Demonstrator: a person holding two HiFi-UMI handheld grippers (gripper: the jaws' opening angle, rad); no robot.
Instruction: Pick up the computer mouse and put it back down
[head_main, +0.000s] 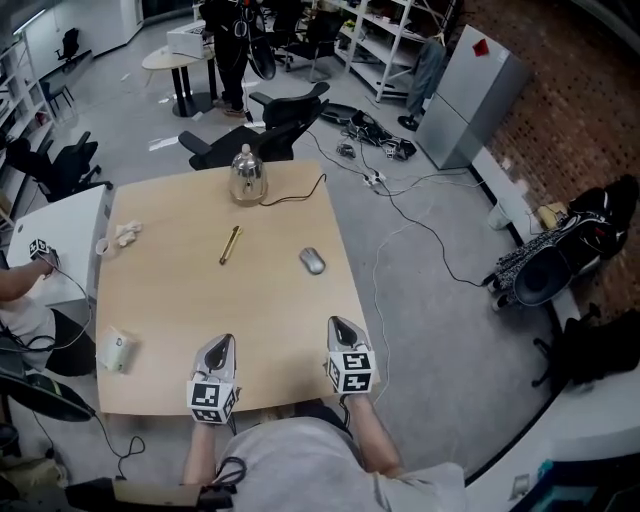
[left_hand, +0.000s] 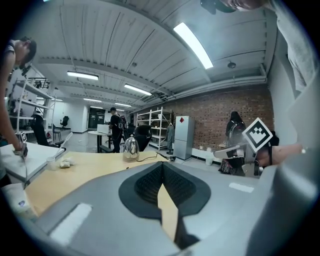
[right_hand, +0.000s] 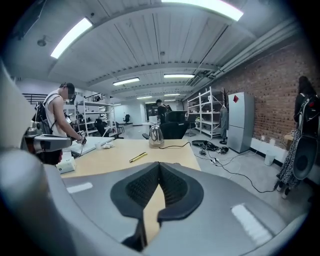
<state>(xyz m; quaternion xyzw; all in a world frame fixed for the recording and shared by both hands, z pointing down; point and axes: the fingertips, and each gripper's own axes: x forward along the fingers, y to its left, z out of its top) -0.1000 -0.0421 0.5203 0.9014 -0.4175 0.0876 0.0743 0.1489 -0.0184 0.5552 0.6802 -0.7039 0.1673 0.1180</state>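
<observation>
Left gripper (head_main: 221, 345): at the near table edge, in front of the person. Jaws are closed tip to tip with nothing between them. It aims out across the table, probably a resting pose rather than a reach.
Right gripper (head_main: 339, 326): beside it at the same edge, jaws likewise pressed together and empty. It is the closer of the two to the task's thing, so it is the likelier one to do the picking.
Marker cubes: one on each gripper, with black-and-white square patterns and no letters.
Table (head_main: 170, 300): pale wood, mostly bare, giving open room around each item.
White box (head_main: 116, 349): near the left edge, well apart from the mouse. Any print is too small to read.
Computer mouse (head_main: 312, 260): grey, lying flat right of centre. It is ahead of the right gripper, apart from it and touched by nothing. Neither gripper view shows it.
Task state: the mouse is on the table. Whether it has yet been lifted cannot be told.
Gold pen (head_main: 230, 245): lies loose left of the mouse, clear of a straight approach.
Crumpled tissue (head_main: 127, 234): far left, with a small cup just beside it.
Kettle (head_main: 246, 176): polished metal, upright at the far edge. Its black cord trails off to the right.
Grey cabinet (head_main: 468, 95): on the floor beyond, with a red diamond mark and no legible writing.
Brands: none readable anywhere.
</observation>
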